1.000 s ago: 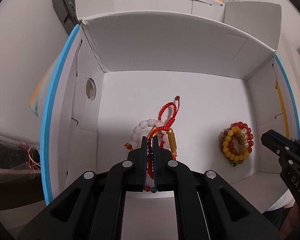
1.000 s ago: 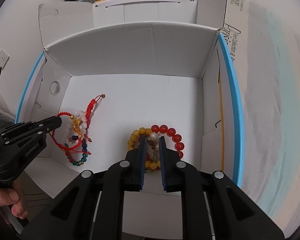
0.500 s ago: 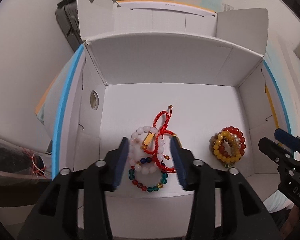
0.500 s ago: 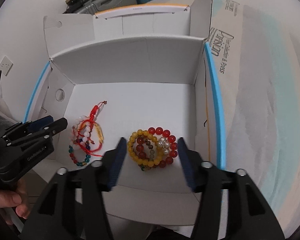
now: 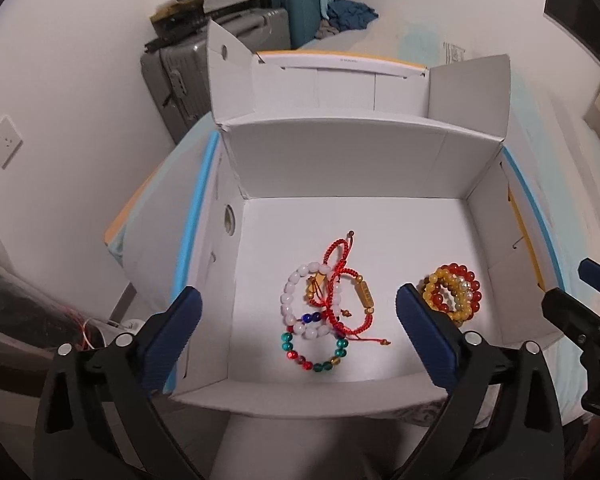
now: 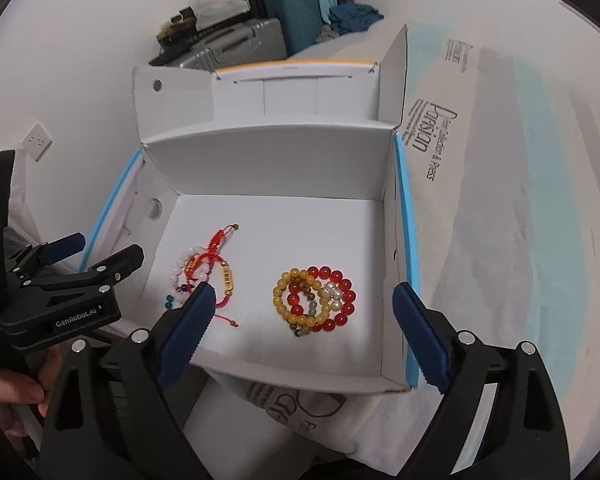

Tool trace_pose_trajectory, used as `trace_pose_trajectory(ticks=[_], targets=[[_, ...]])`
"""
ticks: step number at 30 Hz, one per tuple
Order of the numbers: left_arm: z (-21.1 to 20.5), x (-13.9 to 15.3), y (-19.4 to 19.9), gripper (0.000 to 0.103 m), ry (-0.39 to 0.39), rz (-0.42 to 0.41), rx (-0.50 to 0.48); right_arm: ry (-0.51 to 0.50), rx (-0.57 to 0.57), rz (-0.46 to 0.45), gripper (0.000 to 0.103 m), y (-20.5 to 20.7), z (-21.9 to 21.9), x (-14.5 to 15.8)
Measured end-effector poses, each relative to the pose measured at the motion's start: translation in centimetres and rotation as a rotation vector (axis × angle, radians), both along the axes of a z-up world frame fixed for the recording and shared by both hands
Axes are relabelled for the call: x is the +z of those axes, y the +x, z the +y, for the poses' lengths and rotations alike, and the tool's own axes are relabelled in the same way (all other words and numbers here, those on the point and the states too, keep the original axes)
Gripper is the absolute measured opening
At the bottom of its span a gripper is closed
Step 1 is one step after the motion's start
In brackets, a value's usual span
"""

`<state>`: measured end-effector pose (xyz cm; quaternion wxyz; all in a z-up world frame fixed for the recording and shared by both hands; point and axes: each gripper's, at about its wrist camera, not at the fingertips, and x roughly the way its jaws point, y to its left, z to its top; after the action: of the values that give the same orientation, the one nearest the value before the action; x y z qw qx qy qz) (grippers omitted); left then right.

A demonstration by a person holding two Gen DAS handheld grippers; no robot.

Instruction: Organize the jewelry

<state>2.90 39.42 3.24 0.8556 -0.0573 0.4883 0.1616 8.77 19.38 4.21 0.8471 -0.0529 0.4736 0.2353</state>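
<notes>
Since a second ago both tools have been lifted out of the white box (image 5: 340, 152), and their jaws have just been opening wide, with nothing left between them: the left tool (image 5: 298, 320) is released above the tangle of red cord and white-bead bracelets (image 5: 328, 300), the right tool (image 6: 304, 316) above the stack of red and yellow bead bracelets (image 6: 316, 300). Both piles are left on the box floor, well apart, so this placing step is judged done. Both tools are held pitched steeply down at the box.
</notes>
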Motion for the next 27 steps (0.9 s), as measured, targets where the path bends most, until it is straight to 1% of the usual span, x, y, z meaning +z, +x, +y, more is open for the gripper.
trace_pose_trajectory(ticks=[3, 5, 7, 12, 15, 16, 18, 21, 27], targets=[[-0.3, 0.6, -1.5, 0.097, 0.023, -0.027, -0.003, 0.004, -0.018, -0.037, 0.095, -1.5, -0.7, 0.6], [-0.5, 0.9, -2.6, 0.097, 0.036, -0.04, -0.005, 0.001, -0.03, -0.057, 0.095, -2.5, -1.0, 0.9], [-0.8, 1.2, -3.6, 0.097, 0.029, -0.065, -0.016, 0.006, -0.038, -0.068, 0.095, -3.6, -1.4, 1.0], [-1.4, 1.3, -6.3, 0.097, 0.034, -0.096, -0.014, 0.015, -0.06, -0.101, 0.095, -6.2, -2.6, 1.0], [-2.4, 1.3, -8.0, 0.097, 0.074, -0.113, -0.022, 0.024, -0.076, -0.117, 0.095, -7.8, -3.4, 1.0], [-2.6, 1.4, -8.5, 0.097, 0.075, -0.12, -0.021, 0.032, -0.087, -0.128, 0.095, -8.4, -3.8, 1.0], [-3.1, 1.3, -9.4, 0.097, 0.058, -0.134, -0.021, 0.04, -0.108, -0.142, 0.095, -9.2, -4.3, 1.1], [-3.8, 1.1, -10.5, 0.097, 0.053, -0.143, -0.025, 0.039, -0.128, -0.154, 0.095, -10.2, -4.8, 1.2], [-4.3, 1.4, -11.9, 0.097, 0.03, -0.163, -0.027, 0.043, -0.14, -0.166, 0.095, -11.6, -5.3, 1.7]])
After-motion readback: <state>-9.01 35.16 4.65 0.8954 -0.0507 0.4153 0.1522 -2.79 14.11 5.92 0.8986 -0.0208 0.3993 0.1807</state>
